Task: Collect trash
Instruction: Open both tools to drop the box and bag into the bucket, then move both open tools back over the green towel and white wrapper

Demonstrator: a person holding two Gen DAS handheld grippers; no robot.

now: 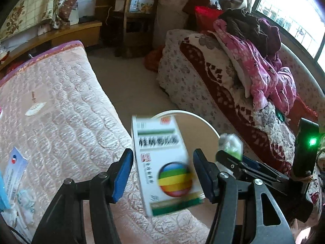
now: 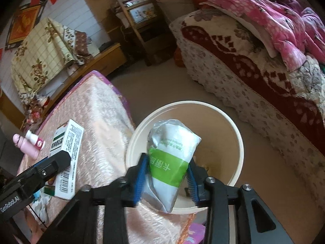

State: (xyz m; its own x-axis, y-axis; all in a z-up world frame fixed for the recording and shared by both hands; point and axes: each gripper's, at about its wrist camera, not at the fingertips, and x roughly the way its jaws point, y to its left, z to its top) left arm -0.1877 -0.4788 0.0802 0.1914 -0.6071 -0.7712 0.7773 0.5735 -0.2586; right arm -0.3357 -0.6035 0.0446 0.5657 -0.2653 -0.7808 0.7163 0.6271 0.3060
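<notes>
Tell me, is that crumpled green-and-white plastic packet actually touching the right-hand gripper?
Touching. The right wrist view shows the right gripper with its blue pads pressed against both sides of the crumpled green-and-white plastic packet.

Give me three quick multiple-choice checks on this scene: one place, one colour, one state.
1. Where is the white-and-green packet?
A. Lying on the pink bedspread
B. Above the open cream bin
C. On the floor by the sofa

2. What colour are the right tool's pads?
A. Red
B. Yellow
C. Blue

3. What is the state of the right tool?
A. Shut on the packet
B. Wide open and empty
C. Out of view

Answers:
1. B: the packet hangs over the bin mouth.
2. C: the pads are blue.
3. A: the right tool has both fingers pressed against the packet's sides.
</notes>
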